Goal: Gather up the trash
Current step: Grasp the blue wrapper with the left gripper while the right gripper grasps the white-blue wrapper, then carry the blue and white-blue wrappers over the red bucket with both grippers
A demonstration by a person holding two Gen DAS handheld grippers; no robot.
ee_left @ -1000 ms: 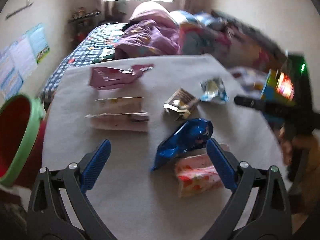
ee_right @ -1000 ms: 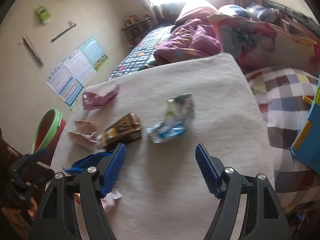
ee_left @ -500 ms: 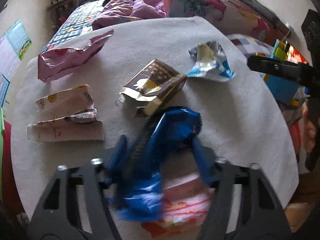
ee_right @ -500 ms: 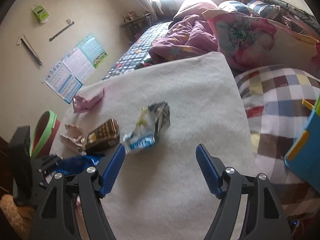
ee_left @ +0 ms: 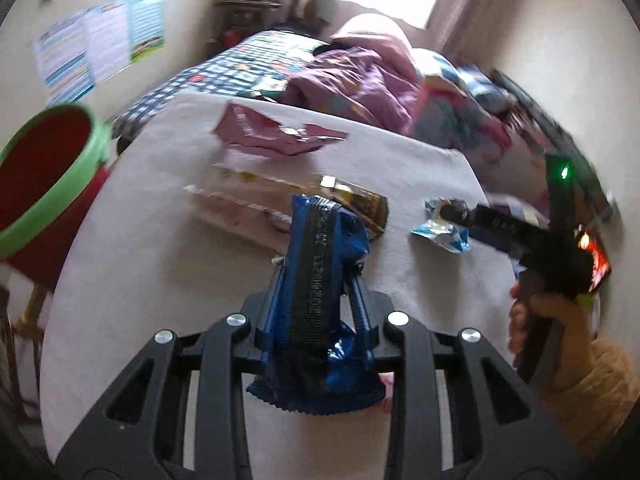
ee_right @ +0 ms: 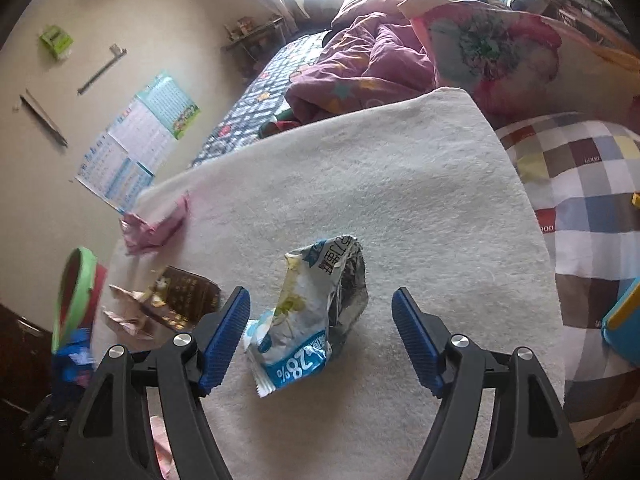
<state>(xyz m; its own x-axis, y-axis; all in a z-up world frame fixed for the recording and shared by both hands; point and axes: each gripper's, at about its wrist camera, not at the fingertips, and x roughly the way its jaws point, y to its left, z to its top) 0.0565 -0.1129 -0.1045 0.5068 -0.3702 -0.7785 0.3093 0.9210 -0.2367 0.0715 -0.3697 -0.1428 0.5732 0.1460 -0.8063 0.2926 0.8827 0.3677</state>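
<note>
My left gripper is shut on a blue foil wrapper and holds it lifted above the white-towelled table. A red bin with a green rim stands at the table's left edge. My right gripper is open, its fingers on either side of a white-and-blue snack wrapper lying on the towel. Other trash lies on the table: a pink wrapper, pale flat wrappers, a brown-gold packet.
A bed with a purple duvet and floral pillow lies beyond the table. A patchwork cushion sits to the right. A pink-red wrapper lies under the held one. Posters hang on the left wall.
My left gripper closed on the blue wrapper and lifted it off the table, turning toward the bin. My right gripper moved down to straddle the white-and-blue wrapper.
</note>
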